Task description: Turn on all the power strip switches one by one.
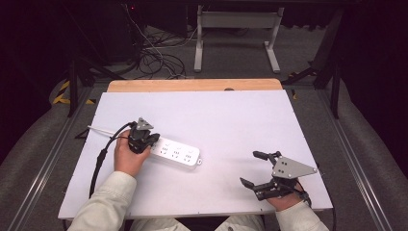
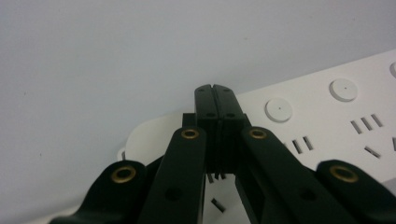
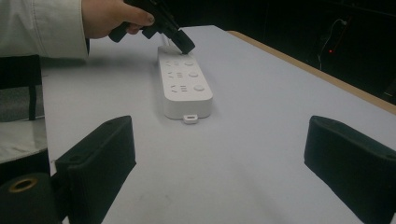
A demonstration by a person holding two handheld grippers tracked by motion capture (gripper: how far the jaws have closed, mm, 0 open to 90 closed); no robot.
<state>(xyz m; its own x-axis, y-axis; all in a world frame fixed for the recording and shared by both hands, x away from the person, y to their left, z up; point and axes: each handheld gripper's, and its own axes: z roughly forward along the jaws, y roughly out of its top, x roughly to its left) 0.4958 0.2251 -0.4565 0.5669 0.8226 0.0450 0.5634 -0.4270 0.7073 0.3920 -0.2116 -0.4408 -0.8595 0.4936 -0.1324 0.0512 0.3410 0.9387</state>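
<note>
The power strip (image 1: 175, 154) lies near the middle of the tabletop (image 1: 231, 115). The left tongs (image 1: 143, 139), clamped together and empty, press their tips at its near end, apparently working a button there. The right tongs (image 1: 254, 168) wait wide apart, idle.

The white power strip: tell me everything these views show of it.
The power strip is a long white block, plastic by its look, with rounded corners, lying flat on the white table. Its top carries rows of socket slots, each group with a round white button beside it, and a small tab juts from its near end in the right gripper view. The left hand-held gripper, jaws shut together, points down at its far end; whether the tips touch it I cannot tell. A thin white cable leaves that end.
</note>
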